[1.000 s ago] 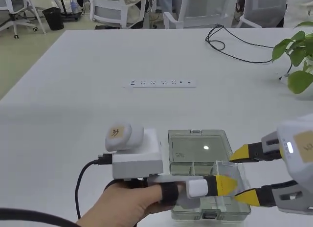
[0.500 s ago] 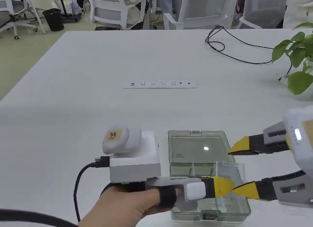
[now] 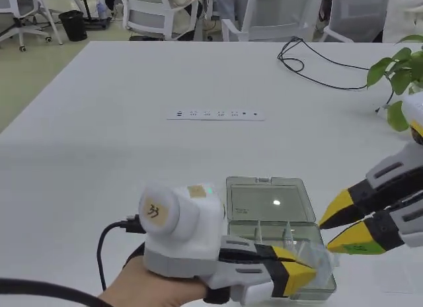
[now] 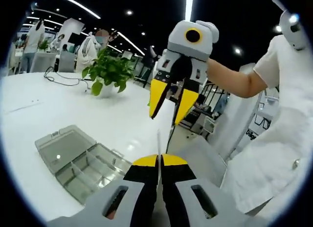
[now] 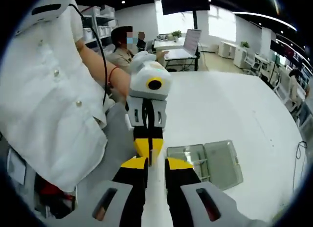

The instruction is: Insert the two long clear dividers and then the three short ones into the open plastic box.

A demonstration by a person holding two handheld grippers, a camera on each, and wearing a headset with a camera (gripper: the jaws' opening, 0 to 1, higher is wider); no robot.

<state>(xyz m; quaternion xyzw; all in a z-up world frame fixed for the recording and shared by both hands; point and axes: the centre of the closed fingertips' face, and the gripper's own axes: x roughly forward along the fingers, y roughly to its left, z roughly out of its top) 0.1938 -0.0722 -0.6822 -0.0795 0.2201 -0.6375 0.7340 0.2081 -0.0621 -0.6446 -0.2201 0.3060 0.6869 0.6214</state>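
Observation:
The open clear plastic box lies on the white table, lid flat behind its base, with upright dividers in the base. My left gripper hovers over the base's front right corner, shut on a clear divider. That divider shows edge-on as a thin line between the jaws of the left gripper. My right gripper hangs just right of the box, open and holding nothing. It faces the left one. In the right gripper view its jaws point at the left gripper and the box.
A white power strip lies mid-table behind the box. A black cable loops at the far right, beside a green plant. Office chairs stand past the far table edge. A black cord trails from the left gripper.
The left gripper has rolled and swung right and forward with the divider. The right gripper has drawn back to the right and its jaws stand closer together.

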